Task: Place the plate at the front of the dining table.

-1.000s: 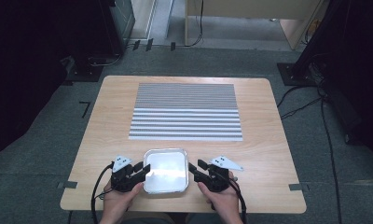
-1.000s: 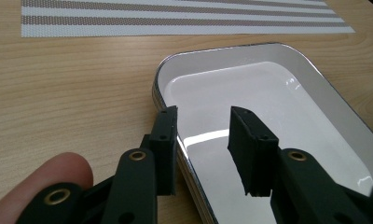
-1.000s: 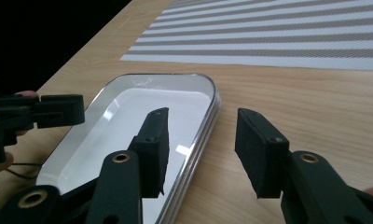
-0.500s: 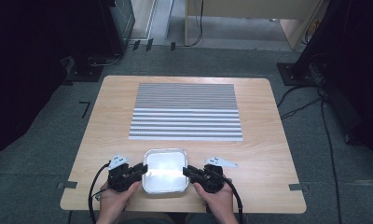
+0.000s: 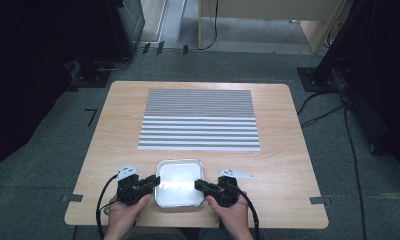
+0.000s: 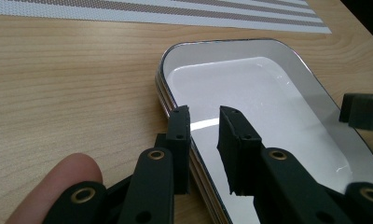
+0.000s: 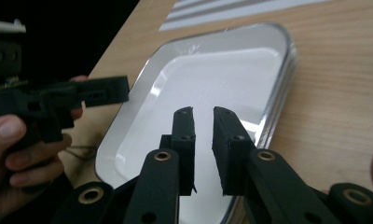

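Tray (image 5: 179, 183) sits at the table's (image 5: 288, 165) 6 o'clock edge. My left gripper (image 6: 204, 126) and right gripper (image 7: 202, 125) straddle opposite rims, jaws slightly parted, holding nothing. Close both evenly; lift level.

The left gripper (image 5: 149, 183) and right gripper (image 5: 202, 186) sit low at the near edge, each held in a hand, left hand (image 5: 123, 215) and right hand (image 5: 233, 212), forearms coming in from below. Both point inward toward each other. The left gripper's fingers (image 6: 180, 135) stand a narrow gap apart; the right gripper's fingers (image 7: 183, 135) likewise, seemingly gripping nothing, though the near ends are hidden.
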Action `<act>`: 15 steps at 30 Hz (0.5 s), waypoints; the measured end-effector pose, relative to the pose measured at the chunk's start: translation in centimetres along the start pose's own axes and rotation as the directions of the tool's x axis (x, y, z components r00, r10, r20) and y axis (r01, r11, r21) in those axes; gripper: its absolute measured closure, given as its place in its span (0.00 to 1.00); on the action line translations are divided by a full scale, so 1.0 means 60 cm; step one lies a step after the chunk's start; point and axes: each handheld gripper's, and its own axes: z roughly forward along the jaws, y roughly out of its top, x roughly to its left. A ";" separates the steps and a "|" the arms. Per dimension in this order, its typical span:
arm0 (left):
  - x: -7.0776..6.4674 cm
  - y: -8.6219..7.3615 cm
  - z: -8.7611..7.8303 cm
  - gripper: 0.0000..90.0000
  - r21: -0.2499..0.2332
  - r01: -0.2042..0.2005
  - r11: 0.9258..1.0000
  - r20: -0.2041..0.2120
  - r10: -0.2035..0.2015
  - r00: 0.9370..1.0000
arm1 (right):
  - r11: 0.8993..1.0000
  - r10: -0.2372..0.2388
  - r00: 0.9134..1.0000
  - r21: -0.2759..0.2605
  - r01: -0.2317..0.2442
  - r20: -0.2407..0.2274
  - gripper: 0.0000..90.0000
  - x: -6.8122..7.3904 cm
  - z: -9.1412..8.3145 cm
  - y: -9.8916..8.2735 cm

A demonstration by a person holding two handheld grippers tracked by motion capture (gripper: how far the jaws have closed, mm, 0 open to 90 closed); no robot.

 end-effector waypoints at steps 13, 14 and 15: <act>0.006 0.000 -0.004 0.81 -0.011 0.012 1.000 0.039 -0.011 0.999 | 0.998 0.038 0.998 -0.052 -0.035 0.049 0.87 -0.018 -0.005 0.005; 0.007 0.001 -0.004 0.82 -0.011 0.012 1.000 0.041 -0.012 0.999 | 0.998 0.049 0.997 -0.051 -0.046 0.055 0.87 -0.021 -0.005 0.004; 0.007 0.001 -0.004 0.82 -0.011 0.012 1.000 0.041 -0.012 0.999 | 0.998 0.049 0.997 -0.051 -0.046 0.055 0.87 -0.021 -0.005 0.004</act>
